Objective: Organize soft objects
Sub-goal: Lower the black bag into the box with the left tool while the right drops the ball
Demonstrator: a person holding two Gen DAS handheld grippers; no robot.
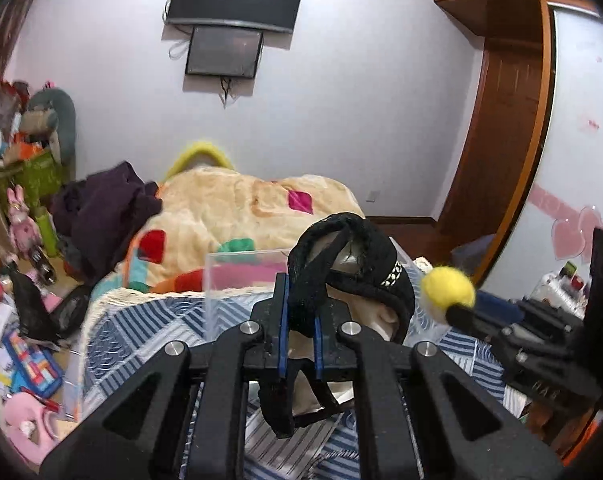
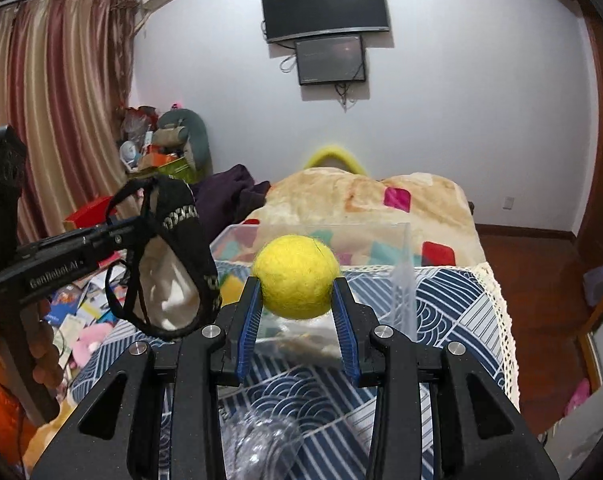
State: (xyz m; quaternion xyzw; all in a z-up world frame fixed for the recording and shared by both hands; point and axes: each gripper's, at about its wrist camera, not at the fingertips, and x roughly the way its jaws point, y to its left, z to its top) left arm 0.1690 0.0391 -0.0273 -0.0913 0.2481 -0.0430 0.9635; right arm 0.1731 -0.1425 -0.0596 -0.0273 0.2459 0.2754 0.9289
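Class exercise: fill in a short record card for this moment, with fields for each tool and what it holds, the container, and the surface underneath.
left tool: shut on black garment, held up in the air
right tool: shut on yellow felt ball, also lifted
container: clear plastic box ahead of both tools
surface: bed with blue patterned cover
stage: both items held, neither in the box yet

Two black two-finger grippers are in view: the left gripper (image 1: 301, 312) and the right gripper (image 2: 297, 304), each with two blue-padded fingers (image 2: 250, 320). One fuzzy yellow felt ball (image 2: 296, 276) is present. One black fabric cap with a pale lining and a white-patterned band (image 1: 357, 276) is present. One clear plastic box (image 2: 401, 264) stands on the bed, on the blue-and-white patterned cover (image 2: 453, 304). One cream blanket with coloured patches (image 1: 237, 208) lies toward the bed's far edge, beside one dark purple garment (image 1: 109, 208). Two dark screens hang on the wall: one large (image 2: 325, 4), one small (image 2: 330, 60).
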